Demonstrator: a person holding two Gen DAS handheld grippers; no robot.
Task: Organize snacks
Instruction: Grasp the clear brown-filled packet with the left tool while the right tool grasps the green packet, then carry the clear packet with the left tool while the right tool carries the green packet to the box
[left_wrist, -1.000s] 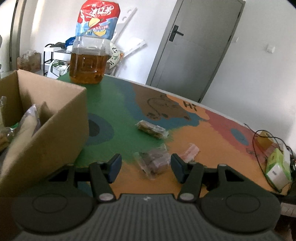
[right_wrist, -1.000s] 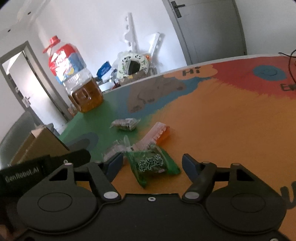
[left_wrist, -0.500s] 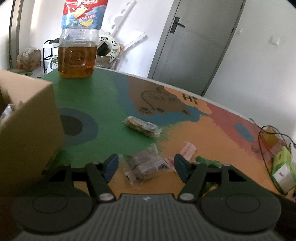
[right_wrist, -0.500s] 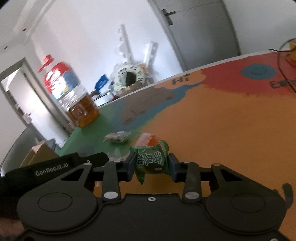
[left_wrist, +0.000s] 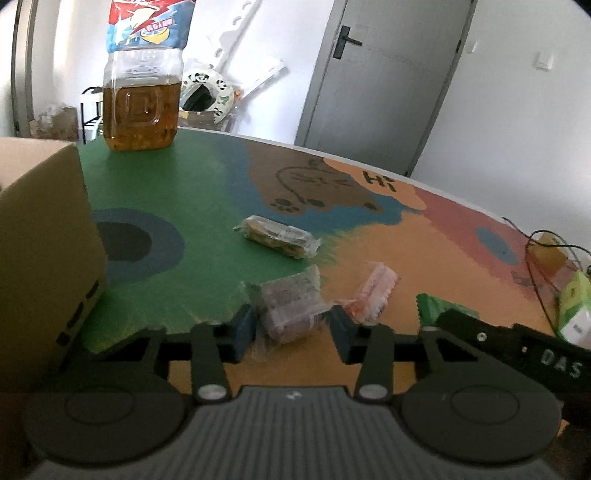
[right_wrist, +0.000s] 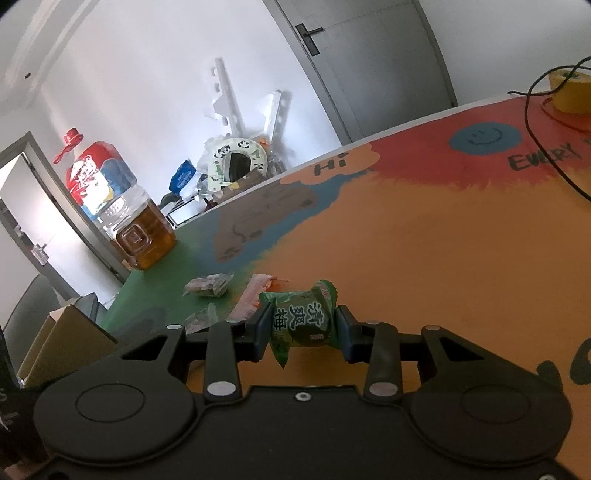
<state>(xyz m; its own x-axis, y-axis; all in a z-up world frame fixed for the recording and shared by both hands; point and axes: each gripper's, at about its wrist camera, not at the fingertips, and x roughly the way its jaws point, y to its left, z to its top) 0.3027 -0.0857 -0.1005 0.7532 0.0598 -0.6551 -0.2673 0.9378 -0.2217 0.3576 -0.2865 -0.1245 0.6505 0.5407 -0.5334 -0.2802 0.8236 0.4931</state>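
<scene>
Clamping the green plum-candy packet squarely between its pads, lifted off the table for boxing, right gripper; left gripper, jaws apart, straddling the clear brown-snack packet for pickup, cardboard box to its left.

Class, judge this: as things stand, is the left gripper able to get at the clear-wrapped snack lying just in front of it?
Probably yes: the left gripper is open, its fingers either side of the clear-wrapped snack, nothing between them.
</scene>
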